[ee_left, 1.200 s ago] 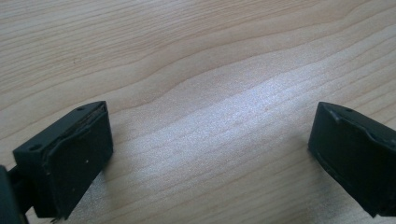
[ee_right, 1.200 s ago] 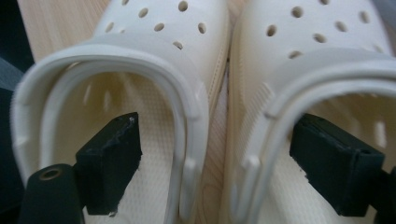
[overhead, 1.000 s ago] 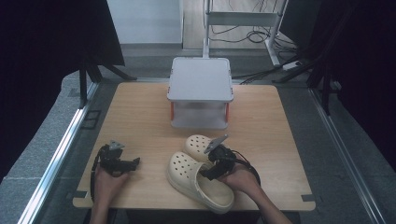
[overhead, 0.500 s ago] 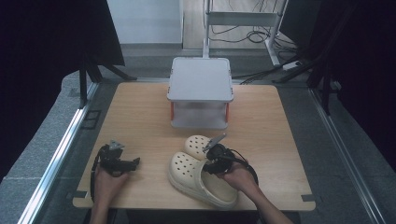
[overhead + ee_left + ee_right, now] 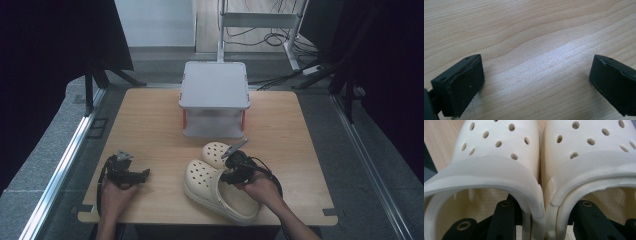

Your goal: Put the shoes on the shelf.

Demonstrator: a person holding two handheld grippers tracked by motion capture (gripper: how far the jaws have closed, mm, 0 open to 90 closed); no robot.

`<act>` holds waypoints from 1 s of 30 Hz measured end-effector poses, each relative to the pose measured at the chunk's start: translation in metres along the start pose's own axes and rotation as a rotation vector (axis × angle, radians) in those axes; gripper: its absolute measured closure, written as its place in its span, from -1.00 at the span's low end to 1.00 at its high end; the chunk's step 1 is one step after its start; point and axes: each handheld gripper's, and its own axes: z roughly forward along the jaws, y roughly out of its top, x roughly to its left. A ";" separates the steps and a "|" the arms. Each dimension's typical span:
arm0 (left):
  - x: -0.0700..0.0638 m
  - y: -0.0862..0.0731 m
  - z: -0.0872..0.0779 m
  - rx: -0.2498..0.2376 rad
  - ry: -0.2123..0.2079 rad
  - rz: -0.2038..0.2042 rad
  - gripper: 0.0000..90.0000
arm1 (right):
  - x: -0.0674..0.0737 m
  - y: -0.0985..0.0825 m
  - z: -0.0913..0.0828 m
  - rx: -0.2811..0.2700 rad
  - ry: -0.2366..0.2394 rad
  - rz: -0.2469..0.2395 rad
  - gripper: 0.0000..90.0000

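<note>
Table (image 5: pixel 150 125): grey bin (image 5: pixel 215 97) behind clogs (image 5: pixel 220 187).

Left gripper (image 5: pixel 141 174): black body with a grey three-cornered plate (image 5: pixel 123 155) on top and a black cable (image 5: pixel 101 182) looping beside the hand. Its two jaws are black blocks with small screw holes near the corners. Right gripper (image 5: pixel 544 220): black body, grey plate (image 5: pixel 234 148), looping black cable (image 5: pixel 272 176); its jaws carry brass-coloured screws (image 5: pixel 464 225). Both forearms are bare of sleeves
</note>
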 end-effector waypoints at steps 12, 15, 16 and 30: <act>0.000 0.000 0.000 -0.002 0.000 -0.001 -1.00 | -0.005 0.013 -0.033 -0.008 -0.019 0.039 0.44; 0.000 0.000 0.000 -0.001 0.000 -0.001 -1.00 | -0.006 0.017 -0.042 -0.007 -0.029 0.049 0.44; 0.000 0.000 0.000 -0.001 0.000 -0.001 -1.00 | -0.006 0.019 -0.045 -0.001 -0.029 0.054 0.44; 0.000 0.000 0.000 -0.003 0.000 0.003 -1.00 | -0.010 0.051 -0.092 -0.018 -0.054 0.084 0.43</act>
